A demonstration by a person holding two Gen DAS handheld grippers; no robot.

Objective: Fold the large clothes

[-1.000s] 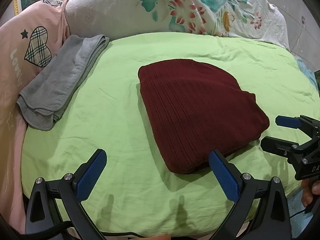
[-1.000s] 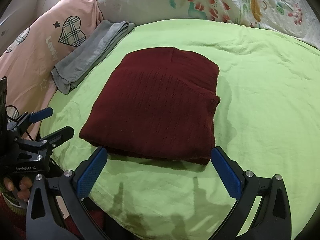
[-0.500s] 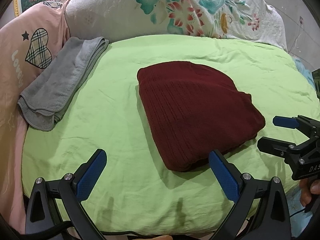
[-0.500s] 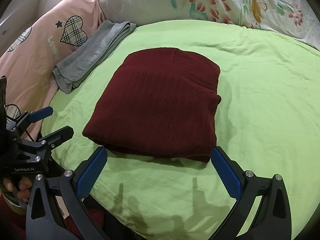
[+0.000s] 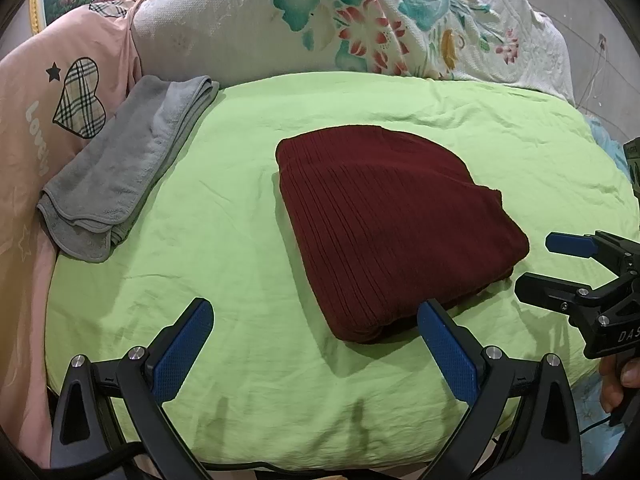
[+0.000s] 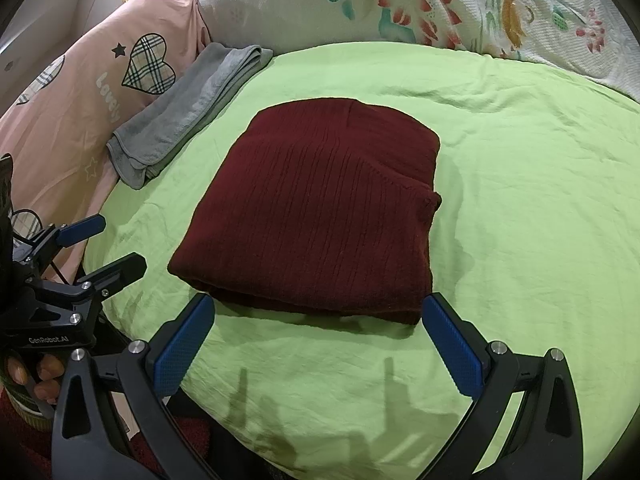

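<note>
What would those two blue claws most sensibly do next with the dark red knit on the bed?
Probably just draw back. The maroon sweater already lies as a compact folded block on the green sheet, and both the left gripper and the right gripper are open, holding nothing, short of its near edge.

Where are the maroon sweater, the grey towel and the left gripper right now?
maroon sweater (image 6: pixel 320 208): right wrist view, middle of its folded top layer.
grey towel (image 5: pixel 116 168): left wrist view, middle of its top surface.
left gripper (image 5: pixel 316 344): left wrist view, midway between its open blue-padded fingertips.
</note>
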